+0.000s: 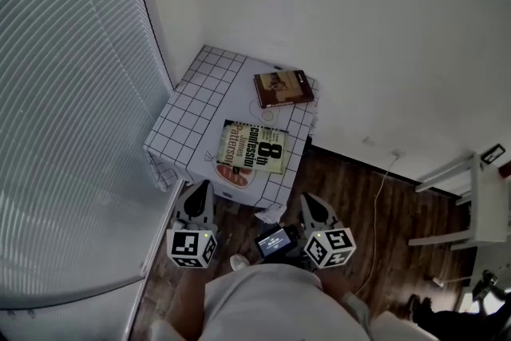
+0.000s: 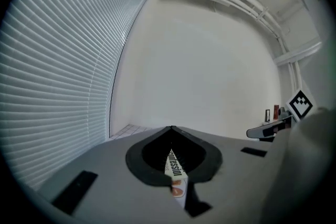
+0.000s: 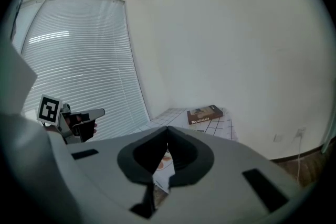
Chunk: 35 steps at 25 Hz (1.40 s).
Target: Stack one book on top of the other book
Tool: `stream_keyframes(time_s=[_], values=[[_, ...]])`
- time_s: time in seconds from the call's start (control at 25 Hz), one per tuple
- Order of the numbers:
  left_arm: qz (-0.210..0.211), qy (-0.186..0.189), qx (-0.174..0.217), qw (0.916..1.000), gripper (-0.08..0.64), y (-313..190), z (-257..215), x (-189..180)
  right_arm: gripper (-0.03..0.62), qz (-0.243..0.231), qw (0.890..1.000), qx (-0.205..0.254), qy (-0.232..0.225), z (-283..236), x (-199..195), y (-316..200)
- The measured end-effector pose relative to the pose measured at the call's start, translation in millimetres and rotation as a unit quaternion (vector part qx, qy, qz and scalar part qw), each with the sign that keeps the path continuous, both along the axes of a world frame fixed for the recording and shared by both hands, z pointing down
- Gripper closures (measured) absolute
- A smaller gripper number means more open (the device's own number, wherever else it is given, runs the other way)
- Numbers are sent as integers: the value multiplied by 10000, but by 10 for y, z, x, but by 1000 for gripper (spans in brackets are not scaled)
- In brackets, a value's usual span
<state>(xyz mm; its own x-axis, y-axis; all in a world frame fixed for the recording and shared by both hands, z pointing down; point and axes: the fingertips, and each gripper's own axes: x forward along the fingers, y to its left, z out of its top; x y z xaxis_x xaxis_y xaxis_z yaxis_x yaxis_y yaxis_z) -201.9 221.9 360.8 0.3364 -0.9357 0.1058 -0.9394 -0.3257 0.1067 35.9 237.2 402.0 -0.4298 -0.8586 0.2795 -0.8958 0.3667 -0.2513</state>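
Observation:
A small table with a white grid-patterned cloth [image 1: 192,104] holds two books lying apart. A brown book [image 1: 283,88] lies at the far right corner and shows again in the right gripper view as the brown book [image 3: 205,114]. A pale book with large black print [image 1: 254,148] lies near the front edge. My left gripper [image 1: 203,188] and right gripper [image 1: 308,200] hover just short of the table's front, both shut with nothing held. In the left gripper view the shut left gripper [image 2: 171,127] shows a strip of the pale book [image 2: 177,171] below its tips.
Closed window blinds [image 1: 72,92] fill the left side and a white wall [image 1: 359,28] stands behind the table. A white chair [image 1: 479,204] and a cable [image 1: 382,188] are on the wooden floor at right. A small lit screen [image 1: 275,240] sits between the grippers.

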Motion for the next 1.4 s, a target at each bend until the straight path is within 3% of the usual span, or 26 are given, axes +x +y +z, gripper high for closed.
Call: stream_keyframes(time_s=[0.36, 0.6, 0.92, 1.4], values=[[-174, -17, -238, 9996, 551, -403, 118, 57, 584, -138, 9996, -219, -75, 150, 89, -430], [-16, -270, -437, 9987, 551, -624, 307, 193, 583, -122, 9993, -357, -28, 322, 195, -707], [119, -289, -722, 9969, 551, -966, 621, 295, 583, -122, 9981, -592, -73, 513, 228, -1007], [-89, -537, -1196, 9913, 551, -1369, 1057, 140, 584, -74, 9970, -722, 250, 766, 179, -1225]])
